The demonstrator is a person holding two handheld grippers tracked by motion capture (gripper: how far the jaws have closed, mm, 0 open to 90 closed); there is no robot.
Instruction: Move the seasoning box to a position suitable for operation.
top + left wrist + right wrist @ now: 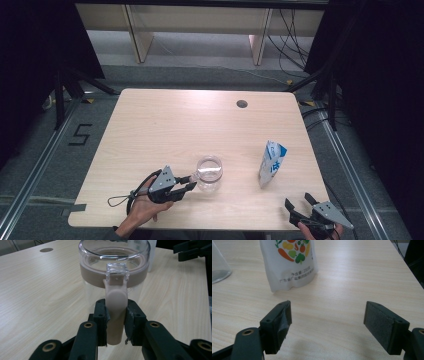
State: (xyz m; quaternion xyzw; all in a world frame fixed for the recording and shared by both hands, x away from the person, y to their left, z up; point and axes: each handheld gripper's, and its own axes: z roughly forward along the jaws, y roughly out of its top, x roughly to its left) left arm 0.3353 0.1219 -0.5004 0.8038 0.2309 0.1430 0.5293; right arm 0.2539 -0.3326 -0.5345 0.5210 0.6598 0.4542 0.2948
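Clear plastic pitcher (pixel 115 267) near the tabletop's (pixel 165 120) front edge, its beige handle (pixel 115 315) clamped by the left gripper (pixel 115 322); the narrow grip could let it swing and tip. Right gripper (pixel 327 325) gapes empty near a standing pouch (pixel 289 262)

Standing pouch (pixel 272 162) (table (pixel 165 125), right)

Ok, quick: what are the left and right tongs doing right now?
Left tongs: closed on the jug handle.
Right tongs: open, holding nothing, short of the pouch.

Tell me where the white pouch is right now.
In the high view the white pouch stands upright right of the clear jug, ahead of the open right gripper.
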